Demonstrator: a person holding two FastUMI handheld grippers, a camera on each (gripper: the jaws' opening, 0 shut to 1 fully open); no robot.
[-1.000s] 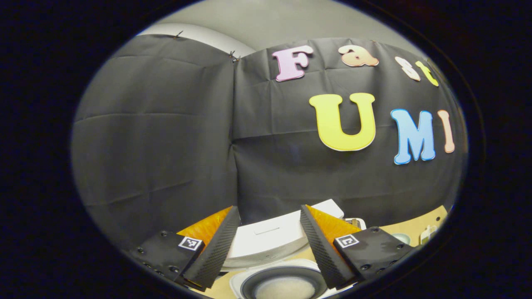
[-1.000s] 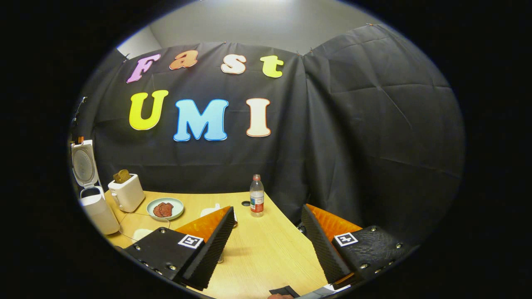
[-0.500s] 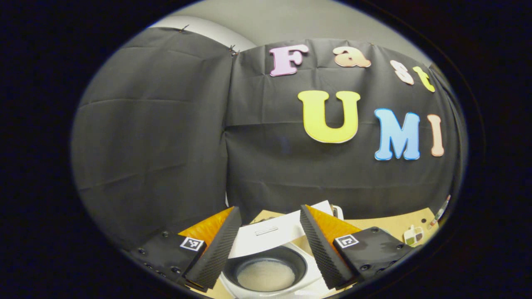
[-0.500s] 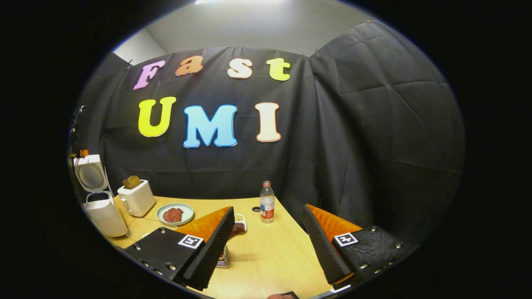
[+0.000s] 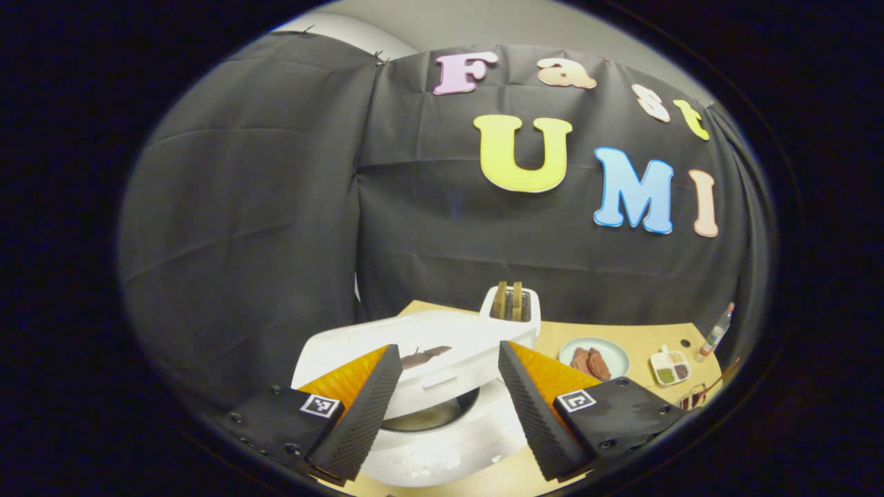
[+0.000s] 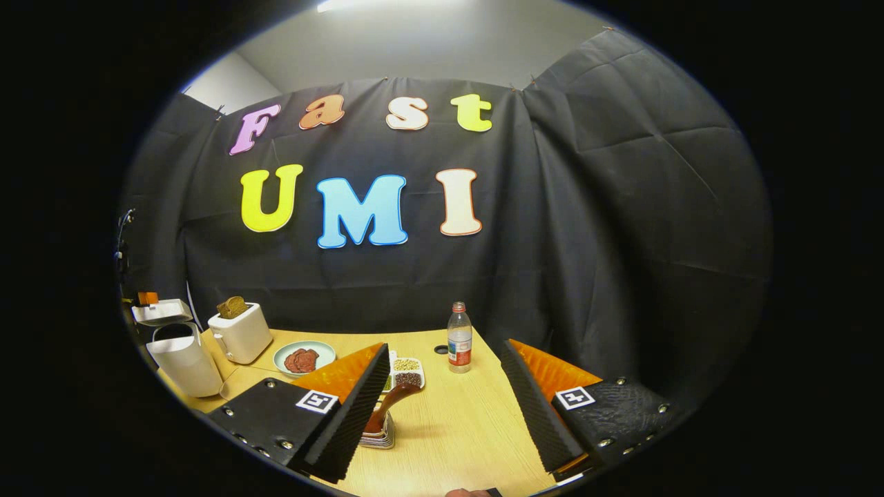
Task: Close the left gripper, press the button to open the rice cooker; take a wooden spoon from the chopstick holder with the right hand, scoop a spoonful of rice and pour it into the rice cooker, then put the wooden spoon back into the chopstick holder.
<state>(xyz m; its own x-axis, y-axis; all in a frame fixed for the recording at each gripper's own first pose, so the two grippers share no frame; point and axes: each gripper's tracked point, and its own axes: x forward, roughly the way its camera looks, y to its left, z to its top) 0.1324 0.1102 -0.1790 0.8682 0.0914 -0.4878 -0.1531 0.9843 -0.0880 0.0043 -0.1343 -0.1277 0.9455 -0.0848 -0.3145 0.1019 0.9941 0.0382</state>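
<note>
Half the wooden spoon (image 6: 387, 407) hidden | behind right tongs (image 6: 442, 407), spread.

Staged recording booth, not a real kitchen: black cloth backdrop (image 6: 621, 207) pinned up as walls, plain grey room wall and ceiling light above it. Light wooden table (image 6: 456, 428) set with kitchen props: white rice cooker (image 6: 183, 355), toaster (image 6: 242, 333) with bread, plate of meat (image 6: 304, 358), divided dish of grains (image 6: 407, 373), water bottle (image 6: 459, 338), chopstick holder (image 6: 380, 435) with wooden spoon (image 6: 390, 404)
</note>
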